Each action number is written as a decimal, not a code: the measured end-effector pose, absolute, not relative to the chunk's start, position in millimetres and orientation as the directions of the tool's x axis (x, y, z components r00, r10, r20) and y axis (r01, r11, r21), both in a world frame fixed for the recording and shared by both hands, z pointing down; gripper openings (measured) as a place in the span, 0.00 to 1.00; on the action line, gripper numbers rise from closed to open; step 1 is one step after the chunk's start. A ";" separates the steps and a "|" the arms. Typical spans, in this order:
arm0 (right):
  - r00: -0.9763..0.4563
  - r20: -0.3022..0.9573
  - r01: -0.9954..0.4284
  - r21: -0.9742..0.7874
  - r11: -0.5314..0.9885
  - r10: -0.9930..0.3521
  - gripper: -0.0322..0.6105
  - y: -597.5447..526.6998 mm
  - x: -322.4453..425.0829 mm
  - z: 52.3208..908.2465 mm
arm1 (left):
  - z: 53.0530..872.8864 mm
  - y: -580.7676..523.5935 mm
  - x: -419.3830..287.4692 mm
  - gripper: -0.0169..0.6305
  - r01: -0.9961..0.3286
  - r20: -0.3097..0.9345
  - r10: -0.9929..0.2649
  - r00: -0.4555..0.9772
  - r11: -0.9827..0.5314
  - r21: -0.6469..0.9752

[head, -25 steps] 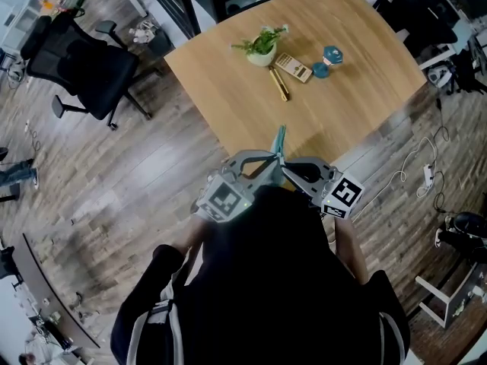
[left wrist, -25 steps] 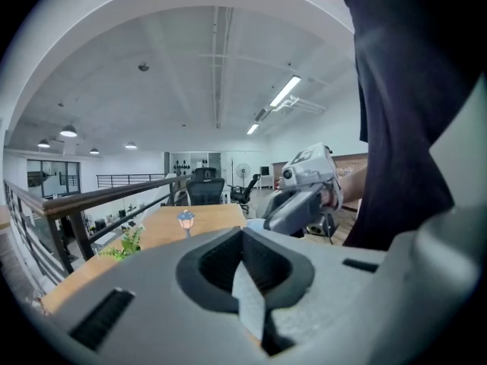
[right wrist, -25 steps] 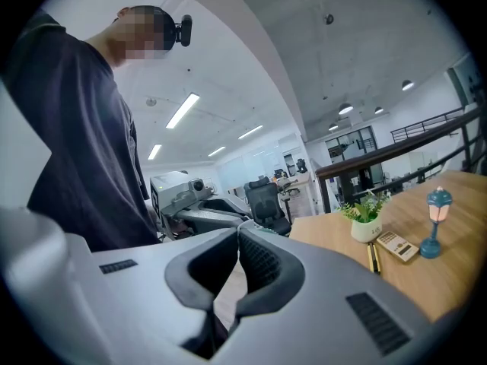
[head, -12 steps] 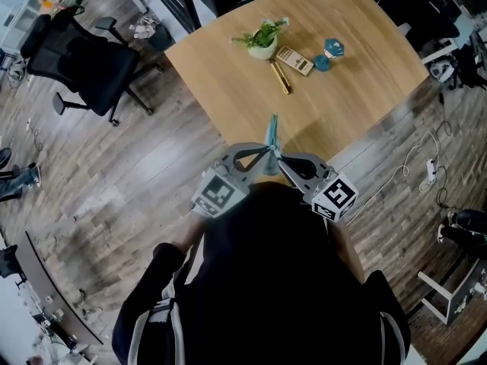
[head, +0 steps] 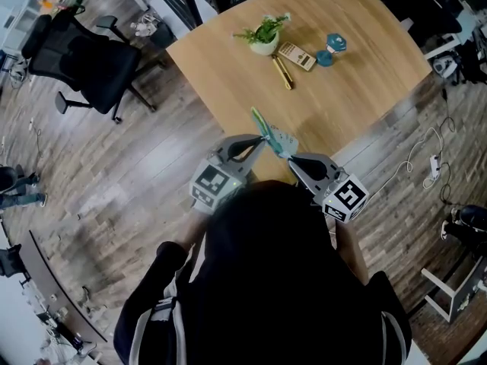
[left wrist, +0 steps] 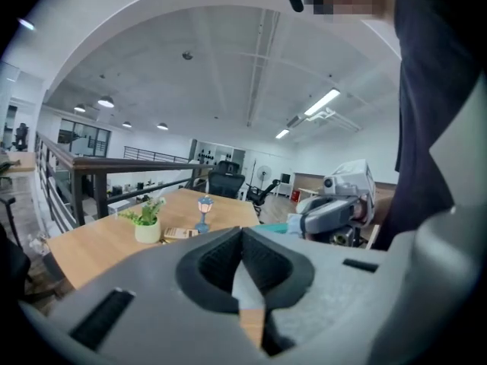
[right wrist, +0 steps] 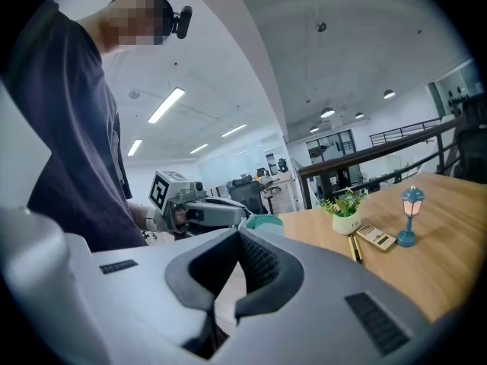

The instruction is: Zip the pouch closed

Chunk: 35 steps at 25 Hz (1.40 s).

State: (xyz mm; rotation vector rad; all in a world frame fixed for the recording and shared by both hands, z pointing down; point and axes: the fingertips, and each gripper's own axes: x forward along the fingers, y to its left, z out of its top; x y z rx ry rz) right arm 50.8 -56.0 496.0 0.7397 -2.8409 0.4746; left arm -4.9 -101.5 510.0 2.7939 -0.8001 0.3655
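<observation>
Pouch (head: pixel 275 136) held in air above near edge of table (head: pixel 358 74). Left gripper (head: pixel 260 139) clamped shut on one end, right gripper (head: pixel 291 157) shut on other. Risk judged: pouch twisted or pulled free if grippers are drawn apart unevenly.

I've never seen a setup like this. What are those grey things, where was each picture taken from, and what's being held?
There is no robot here. A person holds a tool in each hand: the left gripper and the right gripper. The head view comes from a camera on the person's head, looking down. The two gripper views come from a camera riding on each gripper, looking along its jaws. Both grippers are shut and seem to pinch a teal pouch in the air between them. On the wooden table are a potted plant, a calculator, a yellow pen and a little blue lamp.
</observation>
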 end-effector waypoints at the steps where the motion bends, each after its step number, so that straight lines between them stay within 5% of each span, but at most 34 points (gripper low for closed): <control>1: -0.863 0.235 -0.500 -0.264 0.825 -0.448 0.07 -55.0 52.4 494.6 | 510.4 -105.4 -10.4 0.03 -0.560 0.296 -0.506 0.810 -0.817 0.138; 17: -0.770 0.225 -0.638 -0.293 0.712 -0.597 0.07 -74.2 133.2 488.8 | 499.2 -116.3 -46.9 0.03 -0.638 0.289 -0.584 0.759 -0.755 0.152; 35: -0.715 0.216 -0.698 -0.270 0.663 -0.665 0.07 -93.0 134.0 493.8 | 493.4 -129.8 -47.7 0.03 -0.667 0.272 -0.620 0.736 -0.732 0.139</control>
